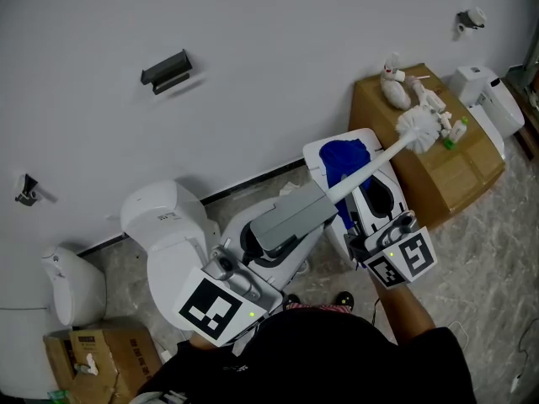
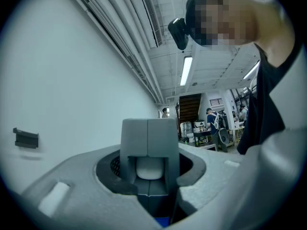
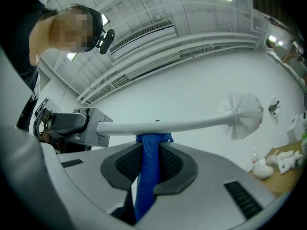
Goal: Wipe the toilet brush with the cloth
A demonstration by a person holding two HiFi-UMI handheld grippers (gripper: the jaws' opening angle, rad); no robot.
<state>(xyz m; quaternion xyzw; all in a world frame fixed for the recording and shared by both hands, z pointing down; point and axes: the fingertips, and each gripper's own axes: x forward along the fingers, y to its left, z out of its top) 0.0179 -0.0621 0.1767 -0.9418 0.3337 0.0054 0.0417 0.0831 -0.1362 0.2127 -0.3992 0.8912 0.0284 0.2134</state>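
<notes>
The toilet brush has a grey block handle (image 1: 290, 217), a long white shaft (image 1: 370, 162) and a white bristle head (image 1: 421, 124) held in the air over a cardboard box. My left gripper (image 1: 268, 244) is shut on the handle, which fills the gap between the jaws in the left gripper view as a grey block (image 2: 148, 150). My right gripper (image 1: 354, 177) is shut on a blue cloth (image 1: 344, 160). In the right gripper view the cloth (image 3: 148, 171) rises between the jaws and touches the underside of the shaft (image 3: 163, 126), left of the brush head (image 3: 244, 113).
A cardboard box (image 1: 455, 171) at the right carries several small white items. White toilets (image 1: 168, 225) stand below along the wall, with a urinal (image 1: 72, 284) and another box (image 1: 97, 352) at the lower left. A dark bracket (image 1: 167, 71) is on the wall.
</notes>
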